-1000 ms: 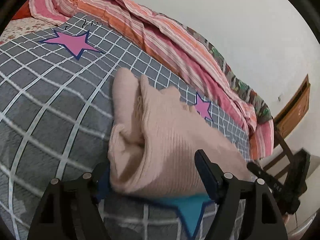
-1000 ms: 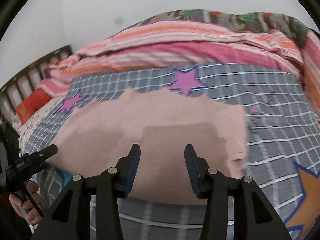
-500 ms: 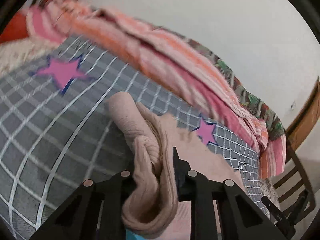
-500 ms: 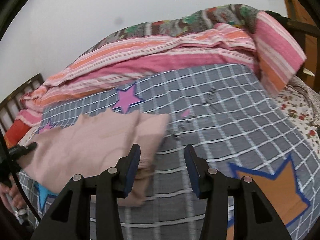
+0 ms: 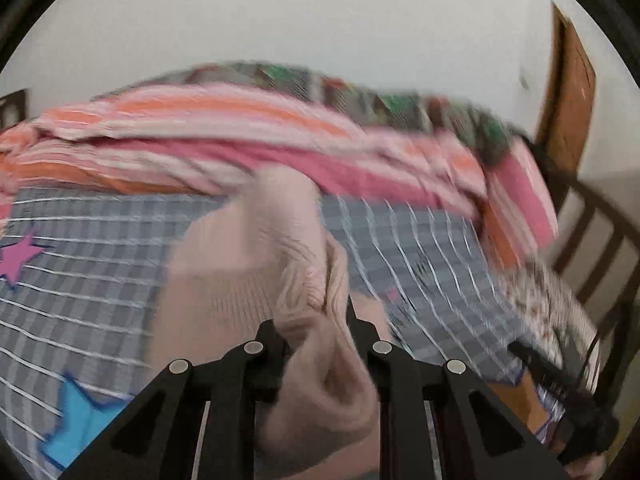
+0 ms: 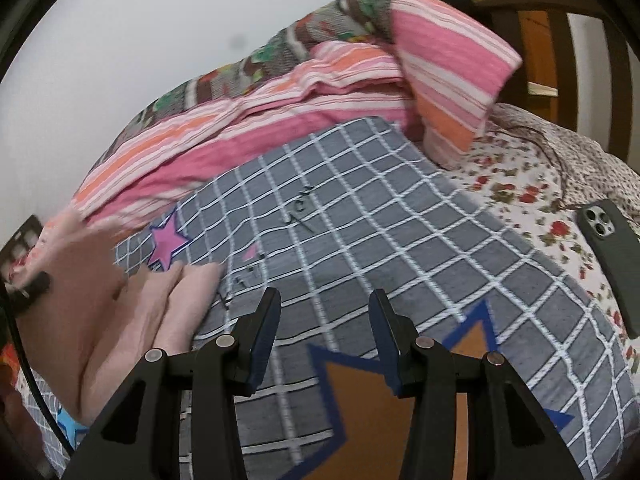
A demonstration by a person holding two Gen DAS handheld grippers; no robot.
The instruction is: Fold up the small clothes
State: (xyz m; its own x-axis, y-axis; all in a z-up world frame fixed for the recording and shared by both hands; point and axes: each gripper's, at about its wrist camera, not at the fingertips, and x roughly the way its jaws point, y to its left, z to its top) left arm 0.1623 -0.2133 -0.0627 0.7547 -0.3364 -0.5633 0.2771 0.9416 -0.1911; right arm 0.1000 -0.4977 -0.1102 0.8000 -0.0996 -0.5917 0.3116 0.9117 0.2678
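A pale pink knit garment [image 5: 256, 280] lies on a grey checked blanket [image 5: 88, 264] with coloured stars. My left gripper [image 5: 316, 320] is shut on a bunched fold of this garment, which hangs over and between its fingers; the view is blurred. In the right wrist view the garment [image 6: 120, 320] sits at the left, partly lifted. My right gripper [image 6: 324, 312] is open and empty, above the blanket [image 6: 400, 248] to the right of the garment, over an orange star.
A pink and orange striped quilt [image 6: 280, 100] is heaped along the far side against the wall. A dark phone [image 6: 612, 264] lies on the floral sheet [image 6: 520, 184] at right. A wooden chair [image 5: 592, 232] and door stand at right.
My left gripper closed on the garment's fold and swung right with it. My right gripper moved right, off the garment, staying open.
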